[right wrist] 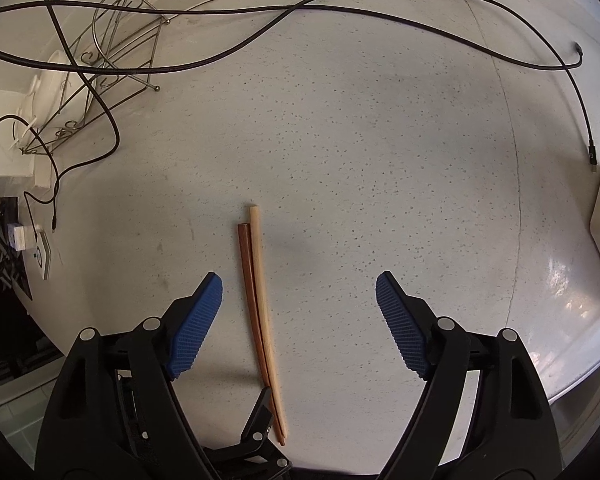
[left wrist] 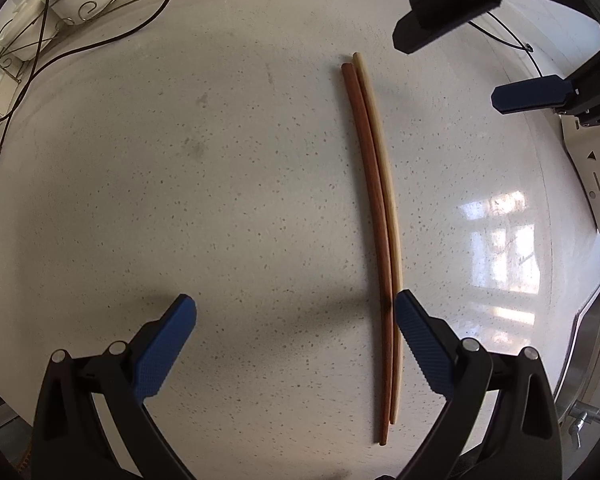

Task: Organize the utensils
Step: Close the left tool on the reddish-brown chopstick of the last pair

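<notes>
Two chopsticks lie side by side on the speckled white counter: a reddish-brown one [left wrist: 370,184] and a pale wooden one [left wrist: 384,152]. My left gripper [left wrist: 296,312] is open and empty; its right finger [left wrist: 420,336] sits just right of the pair's near part. My right gripper [left wrist: 448,64] shows at the top right of the left wrist view, open. In the right wrist view the brown chopstick [right wrist: 250,292] and the pale chopstick [right wrist: 262,292] lie between the open fingers, nearer the left one; my right gripper [right wrist: 299,292] is empty.
A wire rack with white dishes [right wrist: 100,76] stands at the far left, also in the left wrist view [left wrist: 72,4]. Black cables [right wrist: 340,12] trail across the back of the counter. A white punched plate [left wrist: 592,176] lies at the right. A metal sink edge [left wrist: 588,344] lies at the lower right.
</notes>
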`<state>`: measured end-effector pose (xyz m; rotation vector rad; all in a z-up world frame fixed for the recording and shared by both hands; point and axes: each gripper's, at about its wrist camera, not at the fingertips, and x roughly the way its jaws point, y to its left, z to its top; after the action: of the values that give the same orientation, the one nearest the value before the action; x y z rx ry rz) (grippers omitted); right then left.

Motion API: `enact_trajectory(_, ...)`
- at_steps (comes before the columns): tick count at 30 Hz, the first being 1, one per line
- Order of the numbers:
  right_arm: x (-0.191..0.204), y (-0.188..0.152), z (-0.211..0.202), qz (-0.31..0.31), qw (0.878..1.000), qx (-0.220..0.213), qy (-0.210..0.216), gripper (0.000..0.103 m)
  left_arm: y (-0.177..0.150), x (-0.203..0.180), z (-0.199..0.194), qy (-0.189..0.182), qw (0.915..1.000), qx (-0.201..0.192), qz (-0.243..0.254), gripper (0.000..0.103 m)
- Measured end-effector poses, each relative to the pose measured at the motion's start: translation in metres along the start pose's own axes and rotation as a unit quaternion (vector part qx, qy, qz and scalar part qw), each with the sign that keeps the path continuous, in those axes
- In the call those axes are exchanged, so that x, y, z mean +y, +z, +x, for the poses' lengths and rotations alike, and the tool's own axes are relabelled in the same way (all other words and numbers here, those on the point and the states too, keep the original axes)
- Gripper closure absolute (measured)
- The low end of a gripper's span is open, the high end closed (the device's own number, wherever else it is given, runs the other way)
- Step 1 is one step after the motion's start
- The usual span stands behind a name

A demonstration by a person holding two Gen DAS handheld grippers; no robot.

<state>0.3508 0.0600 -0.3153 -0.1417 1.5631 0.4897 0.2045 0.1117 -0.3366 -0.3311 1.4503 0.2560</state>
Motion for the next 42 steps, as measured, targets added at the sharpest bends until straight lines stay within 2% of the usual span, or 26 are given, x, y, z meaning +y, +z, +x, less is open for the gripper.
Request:
enact_trajectory(8, -0.005, 0.001, -0.003, 0.003, 1.0, -0.005, 0.0, 0.026, 0.0, -0.013, 0.006, 0.03, 0.9993, 0.008, 0.023, 0.005)
enact_trajectory(19, -0.014, 0.003, 0.008, 0.007, 1.0, 0.005, -0.011, 0.028, 0.002, -0.016, 0.006, 0.031, 0.9993, 0.013, 0.02, 0.005)
enact_trajectory(27, -0.002, 0.006, 0.023, -0.006, 0.999, 0.022, -0.027, 0.047, 0.001, -0.016, 0.007, 0.031, 0.9993, 0.01, 0.02, 0.006)
enact_trajectory(31, 0.004, 0.006, 0.027, -0.009, 0.999, 0.029, -0.026, 0.052, 0.001, -0.021, 0.004, 0.03, 0.9991, 0.006, 0.029, 0.012)
enact_trajectory(33, 0.007, 0.006, 0.028, -0.012, 0.999, 0.031, -0.027, 0.058, 0.001, -0.024, 0.003, 0.03, 0.999, 0.004, 0.034, 0.016)
enact_trajectory(37, 0.014, 0.005, 0.032, -0.019, 0.999, 0.034, -0.03, 0.061, 0.0, -0.029, -0.001, 0.03, 0.9987, 0.0, 0.04, 0.028)
enact_trajectory(42, 0.023, 0.002, 0.038, -0.023, 0.999, 0.034, -0.032, 0.064, 0.0, -0.033, -0.001, 0.03, 0.9988, 0.001, 0.038, 0.035)
